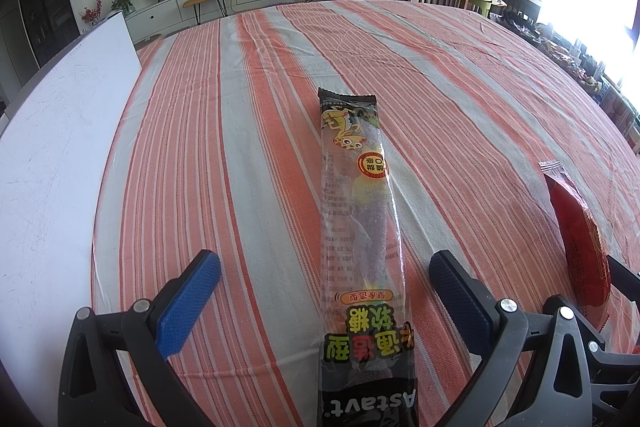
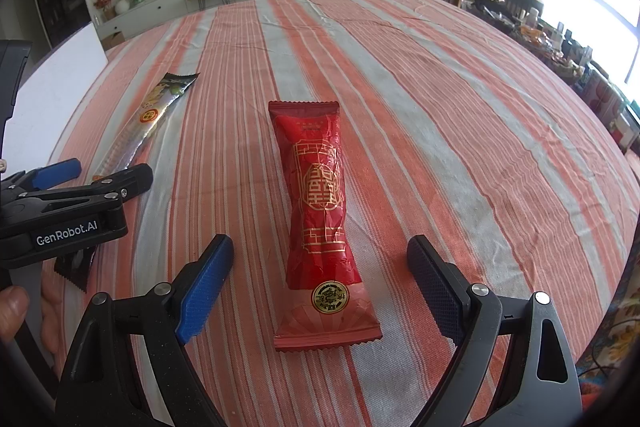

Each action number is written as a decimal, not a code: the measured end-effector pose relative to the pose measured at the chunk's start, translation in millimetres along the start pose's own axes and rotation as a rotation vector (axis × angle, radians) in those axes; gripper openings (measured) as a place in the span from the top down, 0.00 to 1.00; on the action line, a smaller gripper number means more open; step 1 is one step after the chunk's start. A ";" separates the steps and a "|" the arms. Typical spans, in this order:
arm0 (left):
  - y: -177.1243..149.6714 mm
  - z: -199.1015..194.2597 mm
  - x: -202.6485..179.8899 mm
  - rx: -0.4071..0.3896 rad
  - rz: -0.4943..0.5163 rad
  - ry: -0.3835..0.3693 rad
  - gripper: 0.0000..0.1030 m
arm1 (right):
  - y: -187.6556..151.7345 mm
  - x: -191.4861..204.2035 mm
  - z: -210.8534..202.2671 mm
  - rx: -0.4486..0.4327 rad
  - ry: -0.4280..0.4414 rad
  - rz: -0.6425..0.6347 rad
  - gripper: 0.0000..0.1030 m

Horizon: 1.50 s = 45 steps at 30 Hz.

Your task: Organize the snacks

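A long clear-and-black gummy candy packet [image 1: 358, 227] lies lengthwise on the striped tablecloth, its near end between the jaws of my left gripper [image 1: 324, 287], which is open and not touching it. A red snack packet with gold print [image 2: 320, 211] lies in front of my right gripper [image 2: 320, 275], which is open with the packet's near end between its fingers, not gripped. The red packet also shows at the right edge of the left wrist view [image 1: 580, 239]. The candy packet [image 2: 148, 119] and the left gripper [image 2: 80, 183] show at left in the right wrist view.
The table has an orange, white and grey striped cloth [image 1: 240, 147]. A white board [image 1: 52, 155] lies along its left side. Beyond the far edge are a TV stand, an orange chair and wooden chairs. Cluttered shelves stand at right by the window.
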<state>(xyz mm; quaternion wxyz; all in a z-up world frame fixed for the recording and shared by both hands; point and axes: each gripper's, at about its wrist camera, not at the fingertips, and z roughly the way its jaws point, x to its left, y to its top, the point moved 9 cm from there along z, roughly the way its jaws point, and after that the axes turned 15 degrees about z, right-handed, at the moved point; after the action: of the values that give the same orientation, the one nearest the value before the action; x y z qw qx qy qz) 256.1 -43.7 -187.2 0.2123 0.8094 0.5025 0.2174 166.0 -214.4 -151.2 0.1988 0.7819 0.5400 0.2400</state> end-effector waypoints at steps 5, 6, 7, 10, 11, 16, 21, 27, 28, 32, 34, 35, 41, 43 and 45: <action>-0.1 0.0 0.2 0.000 0.000 0.000 0.00 | -0.1 0.0 -0.1 0.000 -0.001 0.000 0.12; 0.0 0.0 0.1 0.000 0.000 0.000 0.00 | -0.1 -0.1 -0.1 0.000 0.000 0.000 0.12; -0.2 -0.1 0.2 0.000 0.000 0.000 0.00 | 0.0 -0.2 0.0 0.000 0.000 0.000 0.12; -0.1 0.0 0.1 0.000 0.000 0.000 0.00 | -0.1 -0.1 -0.1 0.000 0.000 0.000 0.12; -0.1 0.0 0.1 0.000 0.000 0.000 0.00 | -0.1 0.0 -0.2 0.000 0.000 0.000 0.12; -0.2 -0.1 0.2 0.000 0.000 0.000 0.00 | -0.2 -0.1 -0.2 -0.001 0.000 0.000 0.12; -0.1 -0.1 0.1 0.000 0.000 0.000 0.00 | -0.2 -0.2 -0.3 0.000 0.001 0.001 0.12; 0.9 1.3 1.2 0.023 -0.003 -0.007 0.00 | 1.1 -3.0 -4.9 0.010 0.042 0.035 0.12; 1.1 2.2 1.1 0.046 0.001 -0.015 0.00 | 4.5 -6.1 -10.0 0.013 0.106 0.090 0.13; 0.1 4.7 -1.7 0.167 0.037 -0.067 0.00 | 30.3 -53.7 -41.1 -0.087 0.246 0.378 0.13; 0.7 5.9 -2.4 0.207 0.057 -0.087 0.00 | 34.4 -69.6 -36.1 -0.051 0.216 0.442 0.12; 0.5 5.7 -4.2 0.226 0.065 -0.096 0.00 | 34.5 -67.8 -28.3 0.012 0.222 0.439 0.12; 10.8 -8.0 -6.1 0.230 0.093 -0.101 0.80 | 29.0 -13.8 0.4 0.260 0.170 0.164 0.16; 9.7 -14.7 -1.6 0.210 0.046 -0.128 0.86 | 25.7 -1.4 4.2 0.267 0.116 0.062 0.17; 7.4 -28.3 1.4 0.159 -0.004 -0.173 0.88 | 16.6 4.2 6.9 0.291 0.081 -0.007 0.74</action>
<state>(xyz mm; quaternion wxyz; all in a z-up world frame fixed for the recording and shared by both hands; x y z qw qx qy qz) 246.0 -41.9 -159.7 0.1905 0.8384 0.4997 0.1057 183.7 -216.5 -146.6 0.0624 0.7901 0.5795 0.1900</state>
